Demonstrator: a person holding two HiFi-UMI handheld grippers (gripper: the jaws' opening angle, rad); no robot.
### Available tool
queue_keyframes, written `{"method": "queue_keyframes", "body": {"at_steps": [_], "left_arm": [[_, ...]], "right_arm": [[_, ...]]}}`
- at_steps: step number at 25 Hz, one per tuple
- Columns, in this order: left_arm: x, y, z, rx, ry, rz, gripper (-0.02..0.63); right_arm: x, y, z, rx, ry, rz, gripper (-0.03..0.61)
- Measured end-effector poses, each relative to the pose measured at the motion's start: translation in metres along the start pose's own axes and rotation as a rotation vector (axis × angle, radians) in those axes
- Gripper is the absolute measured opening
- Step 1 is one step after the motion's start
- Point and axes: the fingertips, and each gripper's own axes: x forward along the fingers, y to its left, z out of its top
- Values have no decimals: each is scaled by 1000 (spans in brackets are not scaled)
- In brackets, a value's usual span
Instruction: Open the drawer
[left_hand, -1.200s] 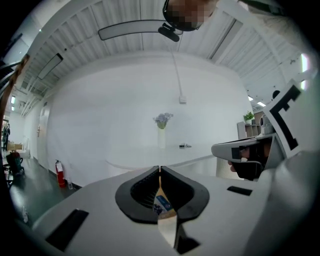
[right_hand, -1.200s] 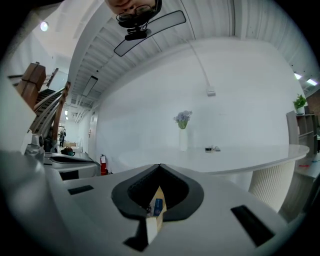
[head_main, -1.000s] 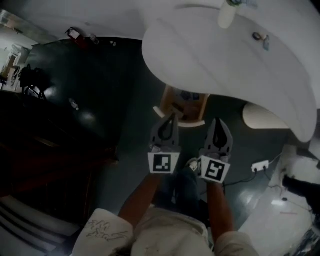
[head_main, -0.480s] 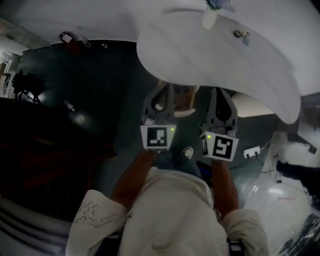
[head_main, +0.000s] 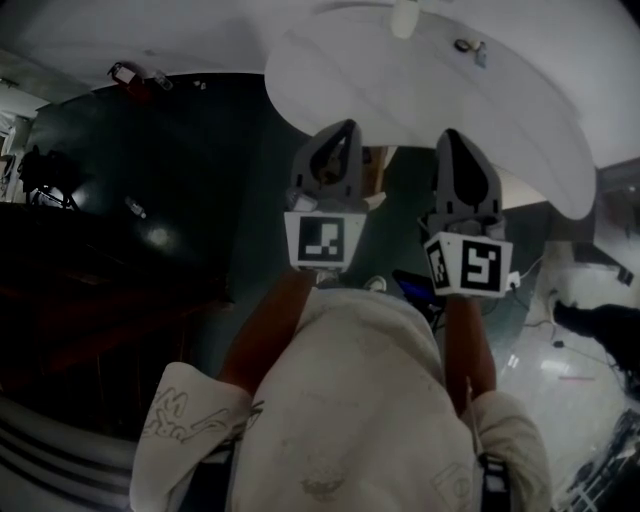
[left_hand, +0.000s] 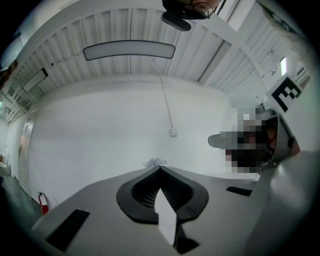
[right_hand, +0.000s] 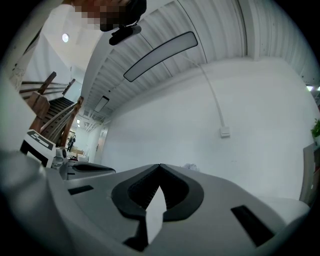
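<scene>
Head view showed the left gripper (head_main: 340, 135) and the right gripper (head_main: 455, 140) held side by side in front of the person's chest, both tips seen against the edge of a white round worktop (head_main: 420, 80). In each gripper view the jaws were seen pressed together to a point, with nothing between them, and only a bare white wall (left_hand: 100, 130) was faced. No drawer could be made out in any view. A wooden piece (head_main: 375, 165) under the worktop was glimpsed between the grippers, but what it was could not be told. The task was judged not yet begun. A handle could hardly be taken with jaws closed like this, and — the drawer being unlocated — the worktop rim might be struck if the grippers were pushed forward blindly.
</scene>
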Motion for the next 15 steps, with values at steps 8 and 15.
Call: {"method": "queue_keyframes", "body": {"at_steps": [8,15], "left_arm": [[-1,-7,1,-1,4,7,3],[-7,-11,1,-20,3,25,3]], "right_arm": [[-9,1,-4,10,15,11,5],[-16,-2,-6,-8,6,13,5]]}}
